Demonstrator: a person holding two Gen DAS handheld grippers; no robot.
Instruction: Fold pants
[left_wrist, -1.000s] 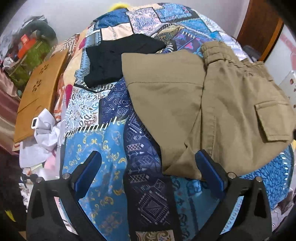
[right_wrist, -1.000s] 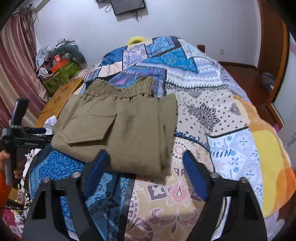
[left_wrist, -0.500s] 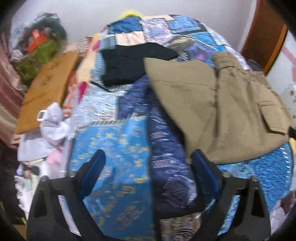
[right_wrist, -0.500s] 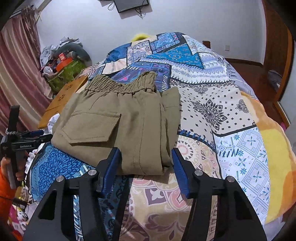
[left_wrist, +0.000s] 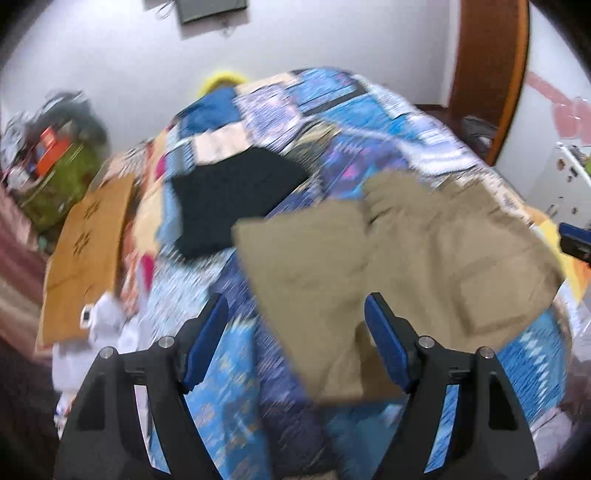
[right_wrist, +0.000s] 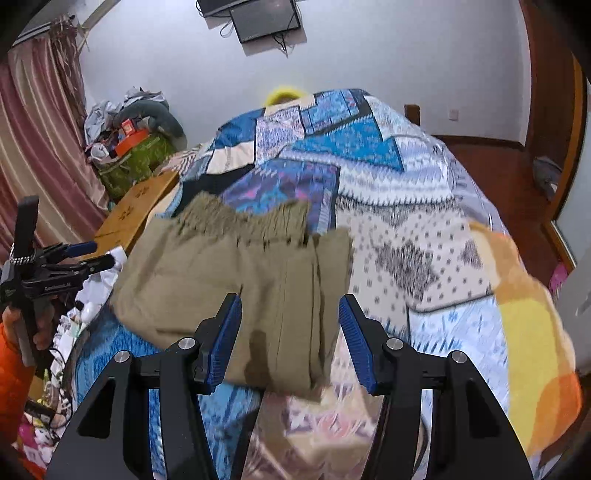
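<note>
The khaki pants lie folded on the patchwork quilt, waistband toward the far wall. My left gripper is open and empty, above the near left corner of the folded pants. In the right wrist view the pants lie just ahead of my right gripper, which is open and empty, its jaws either side of the near folded edge. The left gripper shows at that view's left edge, held in a hand. Both views are blurred.
A black garment lies folded on the quilt behind the pants. A wooden board leans at the bed's left side, with white clutter below it. Bags are piled by the curtain. A screen hangs on the wall.
Both grippers' jaws have narrowed but stay open. The left gripper has tilted up and swung right toward the pants. The right gripper has moved closer to the pants' near edge.
</note>
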